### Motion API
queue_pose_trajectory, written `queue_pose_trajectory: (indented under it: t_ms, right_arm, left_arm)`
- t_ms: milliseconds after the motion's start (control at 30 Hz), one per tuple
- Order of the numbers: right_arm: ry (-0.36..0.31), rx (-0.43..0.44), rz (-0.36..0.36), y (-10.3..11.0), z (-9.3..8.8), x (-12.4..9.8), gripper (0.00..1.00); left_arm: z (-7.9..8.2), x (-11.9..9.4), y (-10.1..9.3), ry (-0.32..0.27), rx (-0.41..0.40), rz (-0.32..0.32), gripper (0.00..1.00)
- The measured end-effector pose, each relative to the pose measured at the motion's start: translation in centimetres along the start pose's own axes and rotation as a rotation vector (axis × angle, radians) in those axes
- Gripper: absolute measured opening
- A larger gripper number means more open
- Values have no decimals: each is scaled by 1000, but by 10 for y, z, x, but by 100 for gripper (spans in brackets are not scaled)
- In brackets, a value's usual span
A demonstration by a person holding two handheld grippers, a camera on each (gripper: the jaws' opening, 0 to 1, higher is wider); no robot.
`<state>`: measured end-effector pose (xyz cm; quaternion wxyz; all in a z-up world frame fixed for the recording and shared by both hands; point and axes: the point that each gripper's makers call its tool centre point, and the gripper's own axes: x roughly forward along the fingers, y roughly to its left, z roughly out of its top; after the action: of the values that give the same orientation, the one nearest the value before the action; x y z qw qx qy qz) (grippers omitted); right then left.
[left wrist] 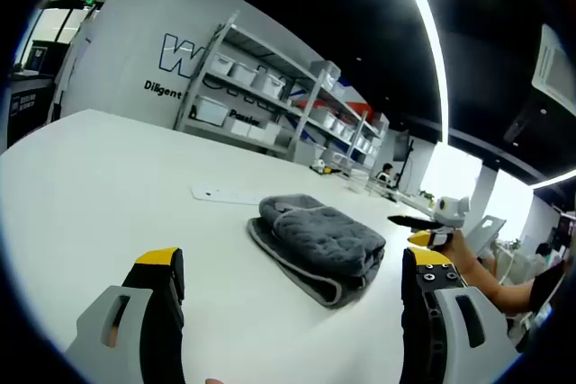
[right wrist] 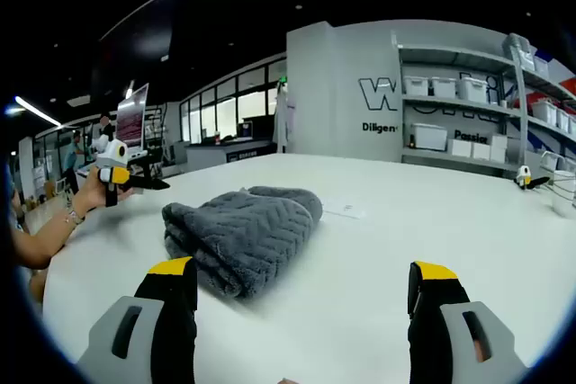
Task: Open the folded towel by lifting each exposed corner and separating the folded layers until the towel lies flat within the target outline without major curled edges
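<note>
A grey towel (left wrist: 317,240) lies folded in a thick bundle on the white table (left wrist: 99,177); its grey-edged layers show along the near side. My left gripper (left wrist: 290,263) is open, its yellow-tipped jaws wide apart just short of the towel and holding nothing. In the right gripper view the same towel (right wrist: 241,233) sits left of centre. My right gripper (right wrist: 302,269) is also open and holds nothing, with its left jaw near the bundle's front edge. Neither gripper touches the fabric.
A small white card (left wrist: 220,195) (right wrist: 346,210) lies flat beyond the towel. At the table's far side a person's hand (left wrist: 463,254) (right wrist: 85,193) holds another small gripper (left wrist: 436,218) (right wrist: 114,168). Shelves with white bins (left wrist: 270,87) (right wrist: 468,101) stand behind the table.
</note>
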<state>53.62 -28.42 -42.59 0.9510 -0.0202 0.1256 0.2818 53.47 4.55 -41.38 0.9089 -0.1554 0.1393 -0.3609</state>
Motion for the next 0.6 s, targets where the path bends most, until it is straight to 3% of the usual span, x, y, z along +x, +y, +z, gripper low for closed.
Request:
queue_pose_trajectory:
  t_ms: [533, 600]
  right_arm:
    - [29, -3, 2, 1, -7, 1, 99]
    - [-6, 0, 9, 3, -1, 1, 99]
  left_arm:
    - [-2, 0, 1, 11, -14, -1, 99]
    - [-2, 0, 2, 12, -16, 0, 99]
